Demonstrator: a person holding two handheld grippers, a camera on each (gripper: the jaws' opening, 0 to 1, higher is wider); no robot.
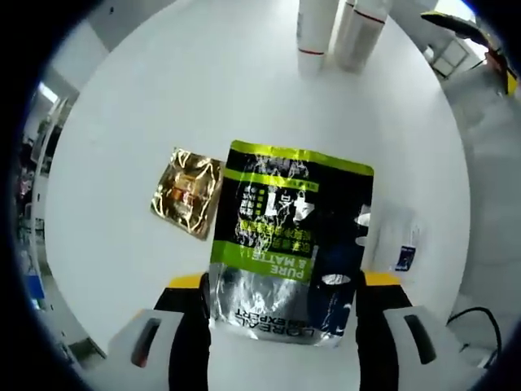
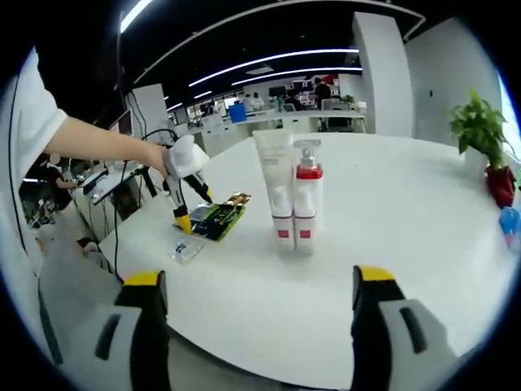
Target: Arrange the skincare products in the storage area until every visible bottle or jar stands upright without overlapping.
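A black-and-green sachet [image 1: 285, 244] lies flat on the white round table [image 1: 163, 98], its lower end between the jaws of my left gripper [image 1: 282, 326], which stand wide apart on either side of it. In the right gripper view that left gripper [image 2: 183, 224] points down at the same sachet [image 2: 216, 218], held by a person's hand. A gold sachet [image 1: 189, 191] lies just left of it and a small clear sachet [image 1: 399, 244] just right. A white tube [image 2: 274, 187] and a red-collared pump bottle [image 2: 307, 199] stand upright, touching side by side. My right gripper [image 2: 259, 326] hovers open near the table's edge with nothing in it.
A potted plant [image 2: 480, 130] in a red pot and a small blue object [image 2: 509, 220] sit at the table's far right. The table's near rim [image 2: 269, 366] runs just beyond my right jaws. Desks and cables stand off to the left.
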